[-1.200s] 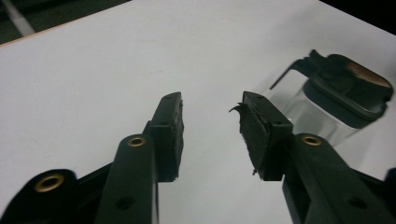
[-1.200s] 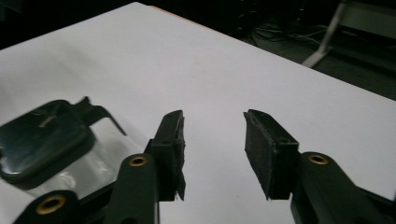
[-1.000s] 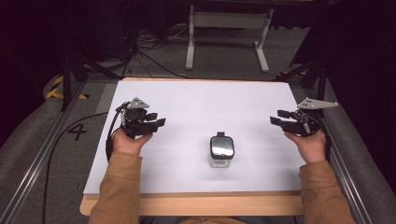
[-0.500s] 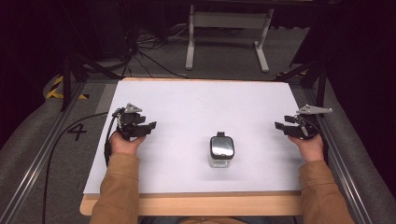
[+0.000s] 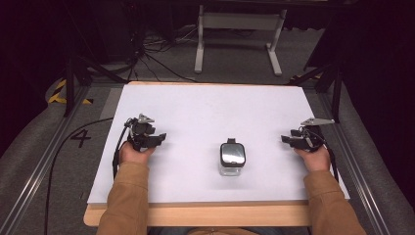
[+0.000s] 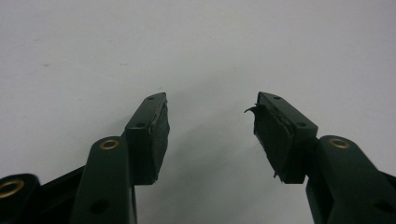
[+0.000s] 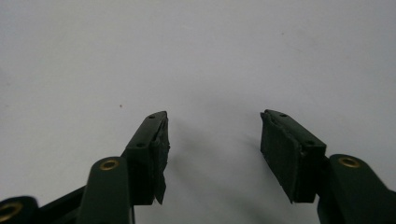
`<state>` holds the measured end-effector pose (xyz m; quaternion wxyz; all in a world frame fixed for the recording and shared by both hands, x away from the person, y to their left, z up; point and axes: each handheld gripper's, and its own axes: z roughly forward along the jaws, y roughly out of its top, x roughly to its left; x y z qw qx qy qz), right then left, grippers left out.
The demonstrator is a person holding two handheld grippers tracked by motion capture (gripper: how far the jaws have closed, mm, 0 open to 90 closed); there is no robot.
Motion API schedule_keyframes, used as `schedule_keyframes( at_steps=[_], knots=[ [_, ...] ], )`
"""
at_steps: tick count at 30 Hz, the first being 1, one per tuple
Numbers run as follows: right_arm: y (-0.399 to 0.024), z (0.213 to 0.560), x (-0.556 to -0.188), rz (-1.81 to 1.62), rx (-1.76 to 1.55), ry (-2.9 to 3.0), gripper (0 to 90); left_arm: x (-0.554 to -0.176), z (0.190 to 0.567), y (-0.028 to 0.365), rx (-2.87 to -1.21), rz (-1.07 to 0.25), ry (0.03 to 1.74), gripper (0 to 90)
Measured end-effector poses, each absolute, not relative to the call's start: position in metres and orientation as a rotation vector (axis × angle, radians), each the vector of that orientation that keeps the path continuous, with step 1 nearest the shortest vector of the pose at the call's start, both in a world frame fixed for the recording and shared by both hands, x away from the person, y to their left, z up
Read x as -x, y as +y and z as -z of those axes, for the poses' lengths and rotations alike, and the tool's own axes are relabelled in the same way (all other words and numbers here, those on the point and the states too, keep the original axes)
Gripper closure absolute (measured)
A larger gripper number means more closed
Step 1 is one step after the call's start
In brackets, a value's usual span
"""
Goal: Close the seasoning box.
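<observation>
A small clear jar (image 5: 232, 157) with a shiny dark lid stands upright on the white table top (image 5: 210, 112), near the front middle. My left gripper (image 5: 159, 138) sits low over the sheet, well left of the jar, pointing right. In the left gripper view its jaws (image 6: 210, 100) stand wide apart over bare white surface; they have just been opening, with nothing between them. My right gripper (image 5: 286, 141) hovers near the table's right edge, pointing left toward the jar. Its jaws (image 7: 213, 116) have also just been opening and hold nothing.
The wooden front edge (image 5: 205, 215) of the table lies below the white sheet. Metal rails (image 5: 44, 161) run along both sides. A grey stand (image 5: 237, 29) and cables (image 5: 147, 54) lie on the floor beyond the far edge.
Both hands have come down toward the table top. The right hand has also slid outward toward the right edge. The jar has not moved.
</observation>
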<state>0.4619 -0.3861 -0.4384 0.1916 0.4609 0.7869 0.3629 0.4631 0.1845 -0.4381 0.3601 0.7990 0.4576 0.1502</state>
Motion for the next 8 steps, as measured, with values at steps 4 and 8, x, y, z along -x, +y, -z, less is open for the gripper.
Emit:
schedule_keyframes(
  at_steps=[4, 8],
  knots=[
    [-0.3826, 0.4349, -0.4601, -1.027, -1.266, 2.204, 42.1, -0.4629, 0.4372, 0.1843, -2.067, -0.381, 1.176, 45.1],
    [-0.3798, 0.4338, -0.4597, -1.027, -1.246, 2.211, 41.6, -0.4626, 0.4371, 0.1831, -2.065, -0.377, 1.171, 44.8]
  ],
)
